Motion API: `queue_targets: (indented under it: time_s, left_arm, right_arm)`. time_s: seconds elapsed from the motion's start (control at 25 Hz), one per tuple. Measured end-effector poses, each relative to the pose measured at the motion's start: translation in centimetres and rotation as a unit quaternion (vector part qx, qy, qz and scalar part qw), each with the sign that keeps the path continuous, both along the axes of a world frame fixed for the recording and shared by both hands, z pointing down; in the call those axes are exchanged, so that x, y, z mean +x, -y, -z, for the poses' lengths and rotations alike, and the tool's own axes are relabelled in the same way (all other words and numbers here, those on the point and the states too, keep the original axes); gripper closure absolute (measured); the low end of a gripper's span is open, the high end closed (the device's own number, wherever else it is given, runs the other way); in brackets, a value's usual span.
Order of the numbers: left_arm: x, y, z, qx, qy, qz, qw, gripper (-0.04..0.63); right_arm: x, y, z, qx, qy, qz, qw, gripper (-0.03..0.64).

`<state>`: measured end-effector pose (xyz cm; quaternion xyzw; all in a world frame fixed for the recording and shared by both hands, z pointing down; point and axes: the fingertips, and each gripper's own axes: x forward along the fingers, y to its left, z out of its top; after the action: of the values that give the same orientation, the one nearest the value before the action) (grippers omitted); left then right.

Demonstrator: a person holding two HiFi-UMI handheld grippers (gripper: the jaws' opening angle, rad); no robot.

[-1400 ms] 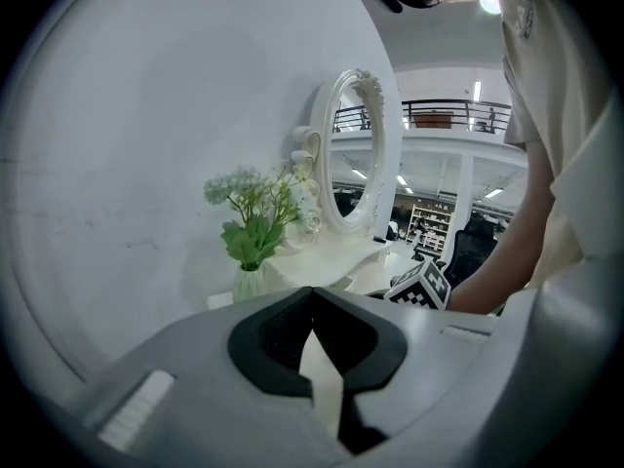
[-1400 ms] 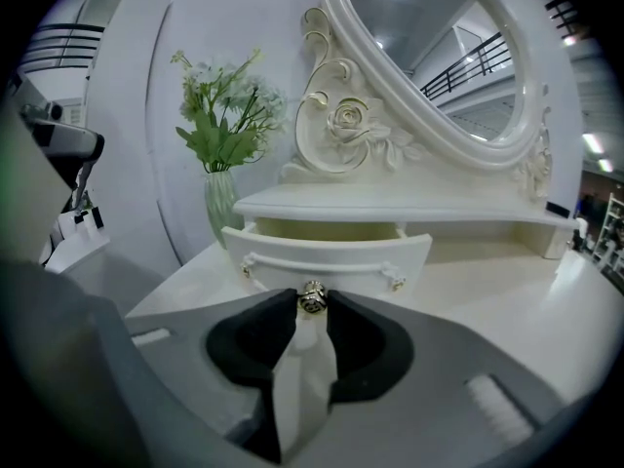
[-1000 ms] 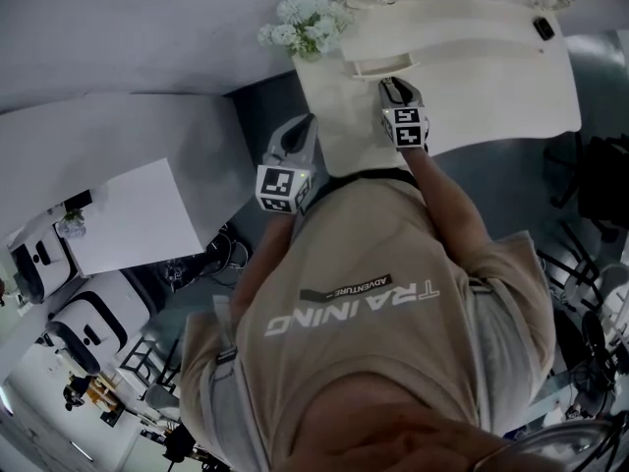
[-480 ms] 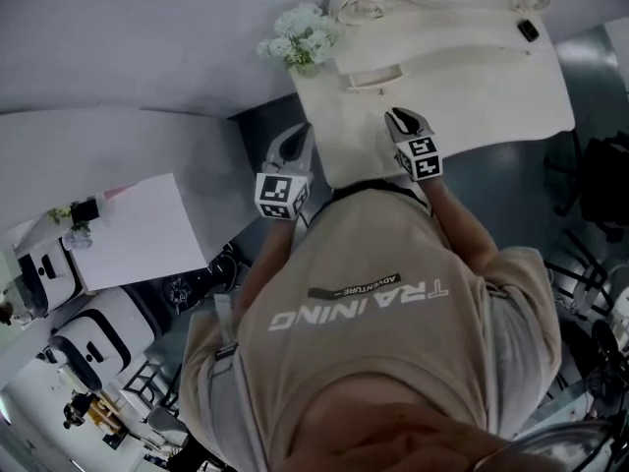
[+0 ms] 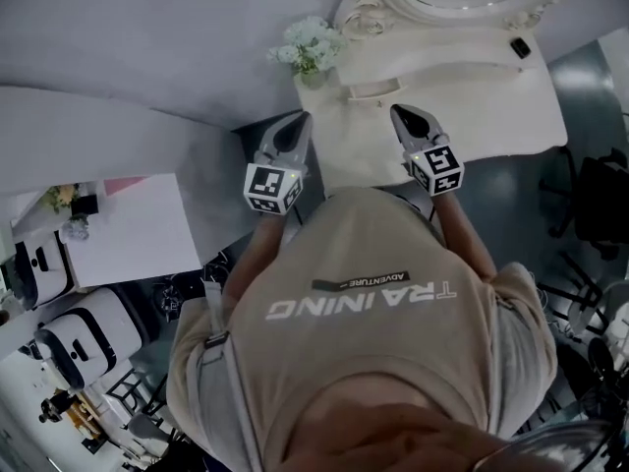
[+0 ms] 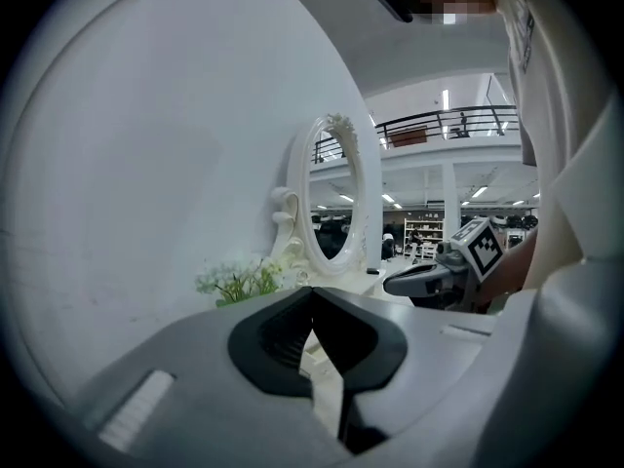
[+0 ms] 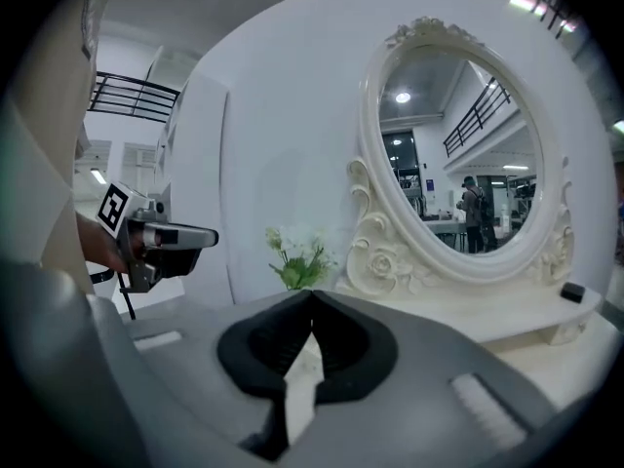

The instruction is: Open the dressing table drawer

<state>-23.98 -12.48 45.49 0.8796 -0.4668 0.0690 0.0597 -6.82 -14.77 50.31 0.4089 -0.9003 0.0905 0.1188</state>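
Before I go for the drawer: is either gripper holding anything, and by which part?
Nothing is held. The left gripper and the right gripper are both shut, with empty jaws.

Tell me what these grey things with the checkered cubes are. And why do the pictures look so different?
They are two hand tools called grippers. A person holds one in each hand: the left gripper and the right gripper. Each ends in two jaws that pinch, like tongs. One picture comes from a camera on the person's head, looking down over their shirt. The other two come from little cameras riding on each gripper, looking along its jaws. In front stands a white dressing table with a mirror, flowers at its corner and a small dark thing on top. Both pairs of jaws are shut and hold nothing.
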Motion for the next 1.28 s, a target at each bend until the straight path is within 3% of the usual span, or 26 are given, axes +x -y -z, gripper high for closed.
queue_targets:
  time_s: [0.28,0.52,0.64,0.76,1.28]
  left_arm:
    - [-1.9,-0.2,5.3,0.033,-0.007,0.01,0.9994,0.589]
    - [-3.4,0.6,9.3,0.05,-0.056,0.028,0.9968,0.589]
    - [-3.7,0.9,10.4,0.072,-0.034,0.038,0.9961,0.589]
    - [-3.9,0.5,11.4,0.085,-0.025,0.044,0.9951,0.589]
    - [-3.6,-2.2,8.0,0.083,0.025,0.037,0.9955,0.589]
  right_arm:
    - [-0.3,0.4,7.4,0.055,0.023,0.01,0.998,0.614]
    - [-0.2,0.8,10.8,0.097,0.031,0.019,0.995,0.614]
    - [-0.6,0.6,12.2,0.11,0.039,0.033,0.993,0.614]
    - [-1.3,0.1,13.8,0.133,0.017,0.049,0.99,0.614]
    - [-4.0,-0.1,12.2,0.134,-0.005,0.095,0.986,0.614]
